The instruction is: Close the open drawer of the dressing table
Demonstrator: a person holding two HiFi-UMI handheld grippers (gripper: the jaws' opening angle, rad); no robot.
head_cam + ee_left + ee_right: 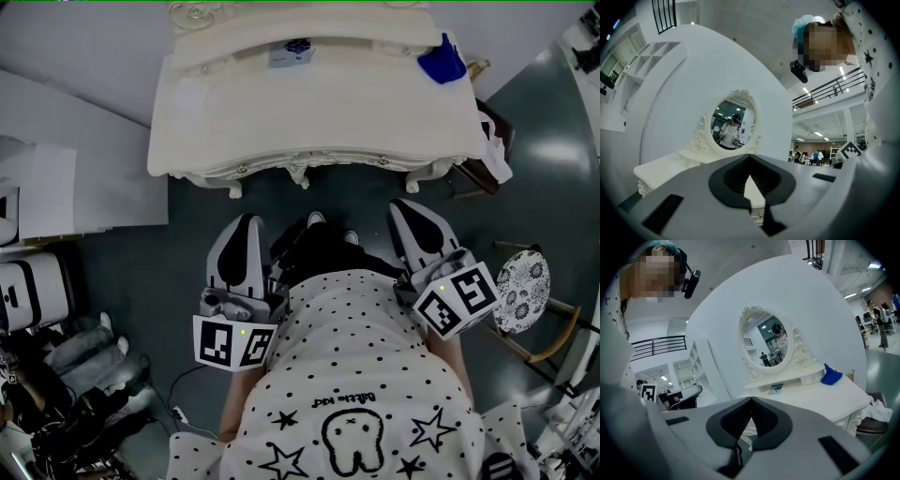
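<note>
The left tongs (pixel 247 225) are closed with nothing in them. In the left gripper view their dark pads meet tip to tip (pixel 750 157), and they are held level, close in front of the person's spotted shirt.

Ahead of both tongs, and well apart from them, stands the cream-white carved wooden dressing bench (pixel 234 112). Its oval mirror in a scrolled white frame (pixel 731 124) rises at the far side. Seen from above, the drawer fronts (pixel 347 165) along the near edge, each with a small knob, look flush. No drawer can be made out jutting toward the tongs. The little drawers in the raised back tier are too small to judge.

This fits either a drawer already pushed fully in or one left only slightly ajar, so the near edge should be checked for a gap line. A drawer like this likely shuts best under a square push on the middle of its face, near the knob, so it does not rack. Closed tongs give a blunt tip for that.

Beyond the right tongs, a small white box with a blue motif (pixel 292 52) and a bright blue crumpled item (pixel 441 61) sit on the bench.

The right tongs (pixel 405 206) are also closed and empty, with pads touching (pixel 751 400) and tipped a little downward. To their right is a round stool with a floral seat (pixel 521 291).
</note>
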